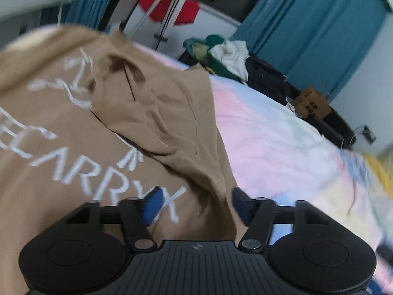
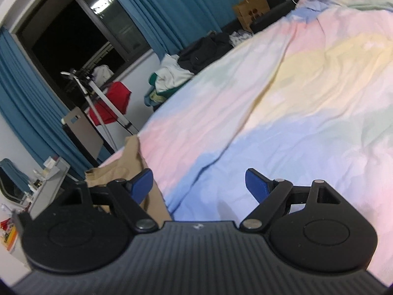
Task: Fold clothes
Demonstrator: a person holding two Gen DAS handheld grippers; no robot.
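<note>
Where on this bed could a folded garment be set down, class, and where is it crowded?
Free: the wide pastel bedspread ahead of the open right gripper, running from the tan shirt up to the yellow pillow at the far end. Crowded: the shirt's side under the open left gripper, and the far edge by the heap of clothes and paper bag.

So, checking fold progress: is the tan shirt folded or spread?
Partly folded: one side of the tan shirt lies doubled over its white lettering.
</note>
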